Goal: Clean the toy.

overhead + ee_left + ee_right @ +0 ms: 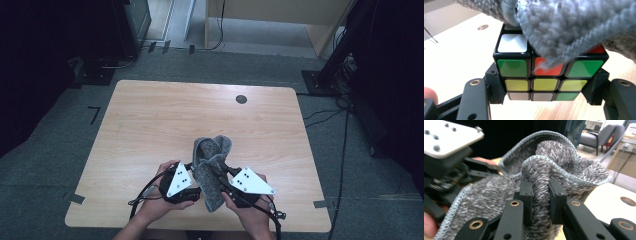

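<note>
One cube (pixel 544 75), one cloth (pixel 554 170), two tools clamped

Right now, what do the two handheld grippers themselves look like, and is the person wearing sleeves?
Both the left gripper and right gripper are black, with brass-coloured pivot bushings and blocky pads. Each carries a pale three-cornered plate with dark dots, and a black cable trails off. The forearms are bare, no sleeves.

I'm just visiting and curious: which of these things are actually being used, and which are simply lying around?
In use:
- puzzle cube, clamped in left gripper
- grey cloth, pinched by right gripper, draped over the cube

Lying about:
- tape strips on the floor
- cables
</note>
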Demonstrator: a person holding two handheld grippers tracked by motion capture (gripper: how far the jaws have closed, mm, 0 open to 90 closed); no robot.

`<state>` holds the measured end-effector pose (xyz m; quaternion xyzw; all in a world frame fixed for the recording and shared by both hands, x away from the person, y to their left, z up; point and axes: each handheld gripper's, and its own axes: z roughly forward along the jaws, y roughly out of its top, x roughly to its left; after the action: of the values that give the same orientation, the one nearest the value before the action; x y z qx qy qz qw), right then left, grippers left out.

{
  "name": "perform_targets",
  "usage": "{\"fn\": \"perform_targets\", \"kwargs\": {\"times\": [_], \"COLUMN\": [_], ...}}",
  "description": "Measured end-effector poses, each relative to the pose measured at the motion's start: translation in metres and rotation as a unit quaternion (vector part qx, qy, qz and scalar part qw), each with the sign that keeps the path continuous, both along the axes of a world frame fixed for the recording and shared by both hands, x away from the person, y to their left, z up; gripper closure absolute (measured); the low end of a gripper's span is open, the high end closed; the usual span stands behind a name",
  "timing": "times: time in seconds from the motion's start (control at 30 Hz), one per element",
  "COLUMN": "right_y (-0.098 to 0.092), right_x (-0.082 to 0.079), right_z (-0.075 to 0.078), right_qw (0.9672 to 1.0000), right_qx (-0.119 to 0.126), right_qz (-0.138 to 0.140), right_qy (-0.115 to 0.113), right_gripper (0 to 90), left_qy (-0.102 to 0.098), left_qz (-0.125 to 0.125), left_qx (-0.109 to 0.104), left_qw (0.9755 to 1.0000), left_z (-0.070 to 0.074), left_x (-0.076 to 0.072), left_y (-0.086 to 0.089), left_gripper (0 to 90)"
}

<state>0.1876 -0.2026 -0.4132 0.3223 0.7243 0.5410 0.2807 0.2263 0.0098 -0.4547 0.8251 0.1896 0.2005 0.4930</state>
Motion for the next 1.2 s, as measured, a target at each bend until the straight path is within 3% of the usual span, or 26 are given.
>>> {"fn": "perform_targets", "kwargs": {"times": [0.03,0.07,0.1,0.13,0.2,0.27,0.3,0.37,0.4,0.53,0.63,0.67,0.77,0.83,0.9,0.93,1.0,1.07,1.17,1.2], "right_y": [0.009,0.009,0.022,0.027,0.025,0.014,0.014,-0.001,-0.007,-0.019,-0.017,-0.017,-0.019,-0.02,-0.02,-0.02,-0.019,-0.018,-0.016,-0.016], "right_x": [-0.005,-0.005,-0.011,-0.013,-0.011,-0.005,-0.005,0.002,0.005,0.012,0.017,0.017,0.021,0.02,0.014,0.013,0.014,0.017,0.023,0.022], "right_z": [0.002,0.002,0.001,0.0,-0.001,0.0,0.0,0.0,0.0,-0.005,-0.017,-0.017,-0.018,-0.016,-0.005,-0.004,-0.007,-0.011,-0.022,-0.022], "right_qw": [0.9997,0.9997,0.9979,0.9967,0.9968,0.9992,0.9992,0.9999,0.9997,0.9965,0.9959,0.9959,0.9925,0.9924,0.992,0.9924,0.9916,0.9918,0.9919,0.9922], "right_qx": [-0.002,-0.002,-0.022,-0.038,-0.041,-0.016,-0.016,0.007,0.022,0.078,0.068,0.068,0.087,0.092,0.112,0.111,0.114,0.109,0.081,0.079], "right_qz": [0.022,0.022,0.058,0.066,0.06,0.031,0.031,-0.006,-0.012,0.007,0.002,0.002,0.011,0.012,0.019,0.019,0.021,0.018,0.012,0.012], "right_qy": [-0.009,-0.009,-0.022,-0.028,-0.033,-0.02,-0.02,-0.006,0.003,0.029,0.059,0.059,0.085,0.08,0.054,0.049,0.056,0.064,0.097,0.095], "right_gripper": [76.8,76.8,76.6,76.6,76.8,77.3,77.3,77.6,77.6,77.6,77.8,77.8,77.7,77.7,77.7,77.7,77.6,77.7,77.5,77.5], "left_qy": [0.001,0.002,0.0,-0.001,-0.004,-0.003,-0.002,0.002,0.004,-0.002,-0.007,-0.008,0.0,0.005,0.002,0.003,0.002,-0.003,0.003,0.004], "left_qz": [-0.001,-0.001,-0.001,-0.001,0.002,0.002,-0.001,-0.007,-0.01,-0.015,-0.026,-0.027,-0.034,-0.039,-0.043,-0.046,-0.045,-0.043,-0.045,-0.044], "left_qx": [0.0,0.0,0.002,0.002,0.001,-0.002,-0.006,-0.026,-0.037,-0.057,-0.092,-0.098,-0.094,-0.09,-0.084,-0.087,-0.091,-0.096,-0.113,-0.113], "left_qw": [1.0,1.0,1.0,1.0,1.0,1.0,1.0,0.9996,0.9993,0.9983,0.9954,0.9948,0.995,0.9952,0.9955,0.9951,0.9948,0.9944,0.9926,0.9926], "left_z": [0.0,0.0,-0.001,-0.001,0.0,0.0,0.0,0.001,0.002,0.006,0.012,0.014,0.015,0.013,0.012,0.013,0.016,0.019,0.021,0.021], "left_x": [0.0,0.0,0.0,0.0,0.001,0.001,0.002,0.003,0.003,0.001,-0.001,-0.001,0.002,0.002,0.0,0.0,-0.001,-0.001,0.0,0.001], "left_y": [0.0,0.0,0.0,0.0,0.002,0.003,0.004,0.008,0.009,0.012,0.018,0.019,0.022,0.021,0.019,0.018,0.019,0.022,0.025,0.025], "left_gripper": [34.1,34.1,34.1,34.1,34.1,34.1,34.1,34.1,34.1,34.1,34.1,34.1,34.1,34.1,34.1,34.1,34.0,34.0,34.0,34.0]}}
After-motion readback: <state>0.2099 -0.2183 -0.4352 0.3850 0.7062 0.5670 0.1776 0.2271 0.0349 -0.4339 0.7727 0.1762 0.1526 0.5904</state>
